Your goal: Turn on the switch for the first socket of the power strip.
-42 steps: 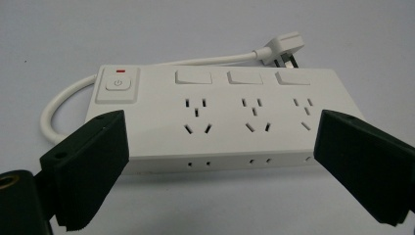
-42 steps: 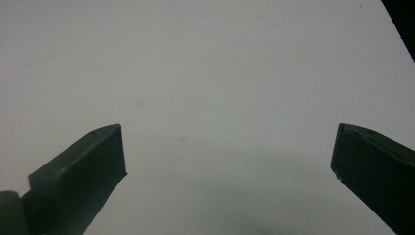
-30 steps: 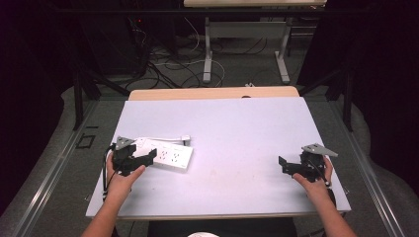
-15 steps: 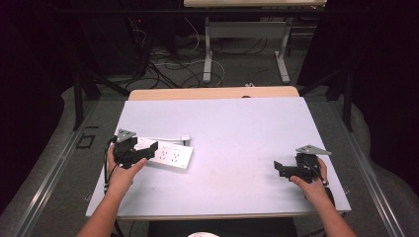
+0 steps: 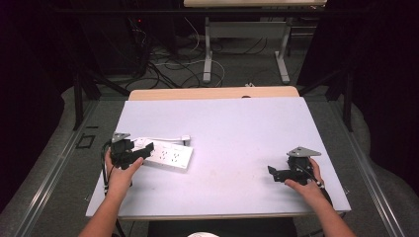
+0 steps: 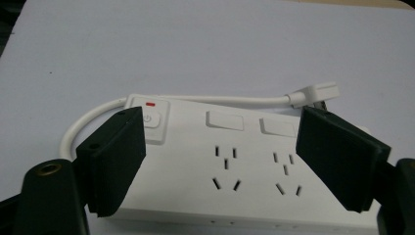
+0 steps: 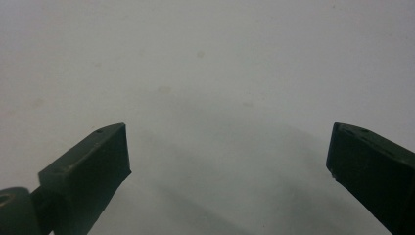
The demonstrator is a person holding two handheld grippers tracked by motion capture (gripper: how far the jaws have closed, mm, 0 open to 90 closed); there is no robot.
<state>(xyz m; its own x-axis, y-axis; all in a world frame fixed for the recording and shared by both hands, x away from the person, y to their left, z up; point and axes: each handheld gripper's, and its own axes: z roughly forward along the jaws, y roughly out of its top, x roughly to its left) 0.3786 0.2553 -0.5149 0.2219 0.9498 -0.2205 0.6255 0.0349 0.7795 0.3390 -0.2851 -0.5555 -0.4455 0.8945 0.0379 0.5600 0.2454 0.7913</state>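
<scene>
- White power strip (image 5: pixel 167 155) lies flat on the table (image 5: pixel 232 128), near-left part, long axis roughly L–R w/ a slight slant.
- Left gripper (image 5: pixel 140 152) sits at the strip's left end; in the left gripper view the strip (image 6: pixel 230 161) lies between & beyond the two black jaws, which straddle it.
- Left jaws spread wide, released, clamping nothing. One jaw is over/next to the switch end by the power button (image 6: pixel 150 119), the other by the far end near the plug (image 6: pixel 315 93). Contact w/ the strip: can't tell.
- Strip's white cord (image 6: pixel 98 115) loops out from the switch end, runs along the back edge & ends at the plug, lying on the table just behind the strip.
- Right gripper (image 5: pixel 277 174) is at the near-right of the table, well apart from the strip, jaws pointing left toward table centre.
- Right gripper view: jaws wide apart, released, bare tabletop (image 7: pixel 210 73) between them; holds nothing. Whether the tips touch the surface: can't tell.
- Counts: 1 power strip, 1 cord w/ 1 plug, 2 grippers, 2 hands – left hand (image 5: pixel 121 170), right hand (image 5: pixel 305 181).
- On the strip: 1 power button w/ red mark, 2 rocker switches, 2 socket groups seen betw. the jaws.
</scene>
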